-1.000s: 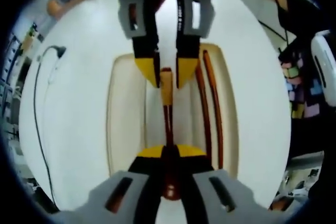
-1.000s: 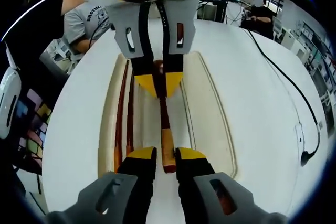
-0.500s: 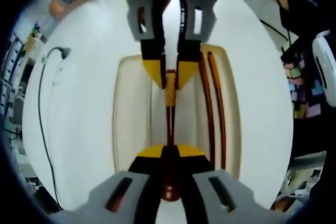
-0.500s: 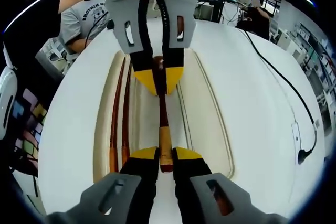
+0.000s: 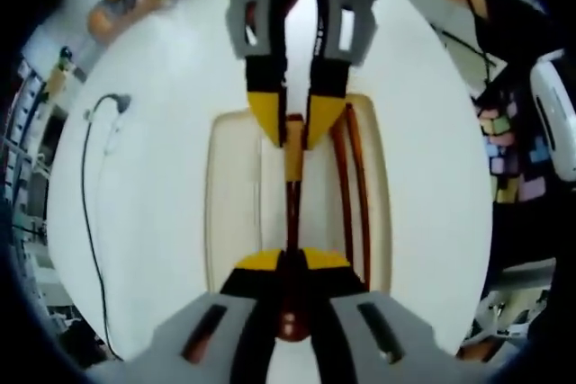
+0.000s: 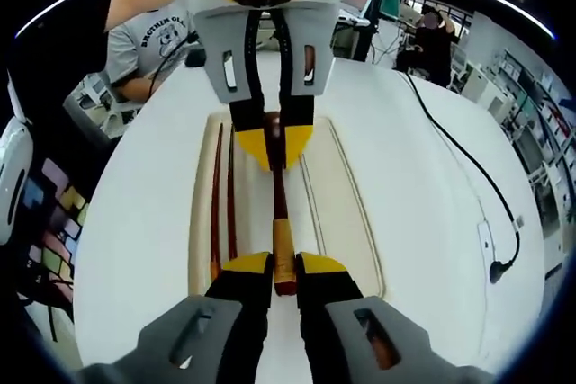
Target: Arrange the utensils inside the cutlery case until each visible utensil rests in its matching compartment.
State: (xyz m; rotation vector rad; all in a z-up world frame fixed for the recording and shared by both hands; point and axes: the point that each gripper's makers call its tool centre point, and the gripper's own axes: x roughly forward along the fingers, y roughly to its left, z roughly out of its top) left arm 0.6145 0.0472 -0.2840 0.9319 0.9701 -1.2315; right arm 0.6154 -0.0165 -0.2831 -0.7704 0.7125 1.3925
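Holding one spoon (image 5: pixel 292 188) end to end above the cutlery case (image 5: pixel 229 195).
Left gripper (image 5: pixel 290 263) and right gripper (image 6: pixel 283 265) each clamped on it; chopsticks (image 6: pixel 222 195) lie in case's side compartment.

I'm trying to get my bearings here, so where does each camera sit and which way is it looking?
Left gripper view: rides the left gripper, looking down along the spoon at the case and chopsticks; right gripper faces it.
Right gripper view: rides the right gripper, looking from the opposite end; left gripper faces it.
Shared: spoon, case, chopsticks, table, both grippers.
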